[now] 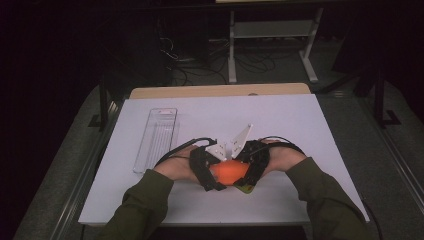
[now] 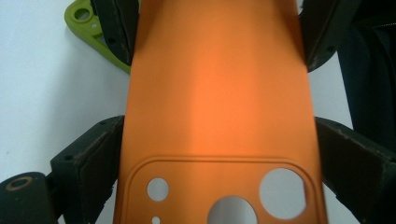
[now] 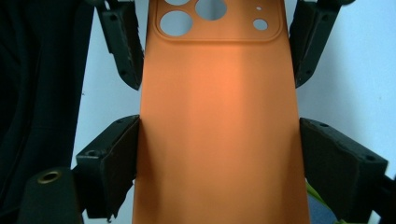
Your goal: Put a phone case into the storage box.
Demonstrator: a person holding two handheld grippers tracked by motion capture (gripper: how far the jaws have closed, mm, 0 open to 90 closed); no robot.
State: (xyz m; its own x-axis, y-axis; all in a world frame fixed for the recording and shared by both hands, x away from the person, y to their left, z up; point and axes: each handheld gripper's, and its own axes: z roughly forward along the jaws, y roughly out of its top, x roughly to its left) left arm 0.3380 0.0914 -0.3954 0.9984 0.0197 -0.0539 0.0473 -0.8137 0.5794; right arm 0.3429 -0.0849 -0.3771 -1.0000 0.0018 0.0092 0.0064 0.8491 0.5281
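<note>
My left gripper [image 2: 219,154] and my right gripper [image 3: 219,158] face each other low over the white desk [image 1: 300,130], each clamped on the long edges of the orange phone case [image 1: 230,172] held between them, near the desk's front edge.

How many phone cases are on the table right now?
2. An orange phone case is gripped at opposite ends by the left gripper and right gripper. A green case lies on the table beneath, mostly hidden; others may be covered.
</note>
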